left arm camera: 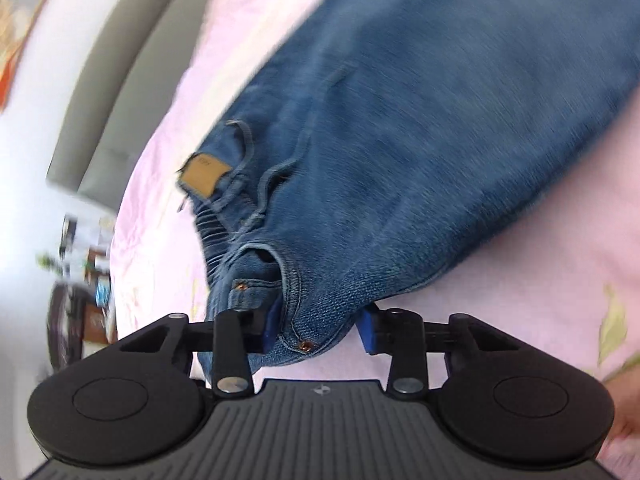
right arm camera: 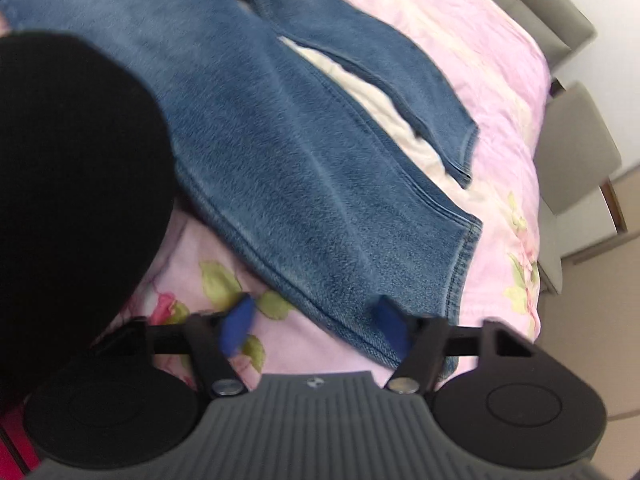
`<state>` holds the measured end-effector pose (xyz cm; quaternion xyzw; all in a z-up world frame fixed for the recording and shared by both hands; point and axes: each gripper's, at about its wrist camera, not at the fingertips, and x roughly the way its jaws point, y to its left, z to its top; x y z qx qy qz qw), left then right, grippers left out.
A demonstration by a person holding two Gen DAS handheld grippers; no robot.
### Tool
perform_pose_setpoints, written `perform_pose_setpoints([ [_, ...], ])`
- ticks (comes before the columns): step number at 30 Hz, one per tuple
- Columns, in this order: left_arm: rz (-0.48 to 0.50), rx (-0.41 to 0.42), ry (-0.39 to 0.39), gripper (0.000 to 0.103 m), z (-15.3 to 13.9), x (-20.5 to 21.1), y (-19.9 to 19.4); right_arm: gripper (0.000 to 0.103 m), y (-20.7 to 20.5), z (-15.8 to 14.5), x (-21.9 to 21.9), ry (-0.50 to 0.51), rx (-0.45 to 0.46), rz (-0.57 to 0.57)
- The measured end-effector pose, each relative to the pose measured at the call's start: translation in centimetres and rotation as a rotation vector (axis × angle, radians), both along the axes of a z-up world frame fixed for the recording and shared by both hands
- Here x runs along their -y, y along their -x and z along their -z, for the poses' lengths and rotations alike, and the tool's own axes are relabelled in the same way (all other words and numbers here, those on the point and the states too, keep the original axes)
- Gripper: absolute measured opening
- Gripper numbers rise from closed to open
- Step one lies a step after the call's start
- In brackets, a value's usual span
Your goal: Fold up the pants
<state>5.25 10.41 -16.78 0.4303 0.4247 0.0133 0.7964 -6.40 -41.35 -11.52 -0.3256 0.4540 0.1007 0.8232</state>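
Note:
Blue jeans (left arm camera: 420,140) lie flat on a pink flowered bed cover (left arm camera: 520,300). In the left wrist view the waistband end with its tan label (left arm camera: 206,174) faces me. My left gripper (left arm camera: 319,327) has the waistband corner with its copper rivets between its blue pads, and both pads touch the denim. In the right wrist view the jeans (right arm camera: 280,160) show two legs, slightly apart. My right gripper (right arm camera: 313,330) straddles the near leg's side edge close to the hem. Its jaws stand wide; one pad rests on the denim, the other is over the bed cover.
A grey padded headboard (left arm camera: 132,60) runs along the far side of the bed and shows in the right wrist view as grey cushions (right arm camera: 576,140). A large black blurred shape (right arm camera: 72,180) blocks that view's left side. Floor lies past the bed's edge (right arm camera: 580,340).

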Motion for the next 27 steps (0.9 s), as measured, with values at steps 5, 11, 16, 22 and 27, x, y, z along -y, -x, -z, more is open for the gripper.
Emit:
perform_pose_setpoints([
  [5, -0.089, 0.096, 0.103, 0.037, -3.3, 0.1, -1.1, 0.018, 0.2, -3.5, -0.3, -0.027, 0.122, 0.035],
  [11, -0.183, 0.194, 0.200, 0.035, -9.3, -1.3, -3.1, 0.011, -1.4, -11.1, -1.2, -0.024, 0.306, 0.072],
  [16, -0.217, 0.221, 0.251, 0.035, -13.1, -2.1, -5.2, 0.000, -5.3, -17.2, 0.9, -0.022, 0.431, 0.208],
  [22, -0.184, 0.167, 0.167, 0.034, -10.2, -0.6, -6.6, 0.000, -8.9, -15.6, 2.1, -0.187, 0.248, 0.223],
  [27, -0.205, 0.103, 0.164, 0.034, -9.0, -1.5, -6.7, 0.060, -9.5, -9.0, 0.1, -0.099, 0.020, 0.067],
])
